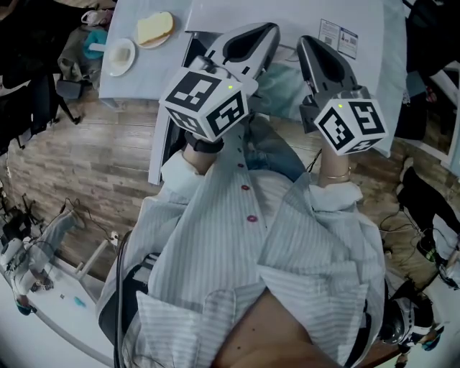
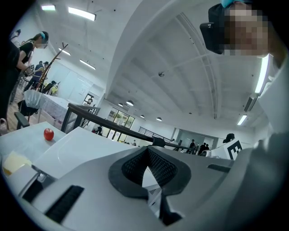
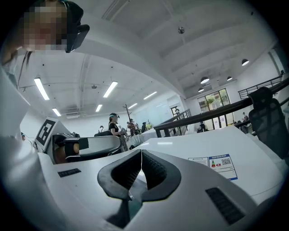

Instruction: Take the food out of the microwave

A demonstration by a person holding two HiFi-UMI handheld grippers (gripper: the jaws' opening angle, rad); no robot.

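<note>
Head view: bread point(image 1: 154, 29) is seen plated on the table point(image 1: 129, 83), left of the microwave point(image 1: 244, 14); left gripper point(image 1: 269, 30) and right gripper point(image 1: 305, 42) are held before it.
Left gripper view: jaws closed, nothing gripped; apple point(image 2: 48, 134) noted.
Right gripper view: jaws closed, empty.

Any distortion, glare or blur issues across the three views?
Head view: heavy barrel distortion, dim, muted colour; bread plate sharp. Left gripper view: fisheye, black corners, strip light blown out. Right gripper view: same fisheye, sticker print unreadable.
</note>
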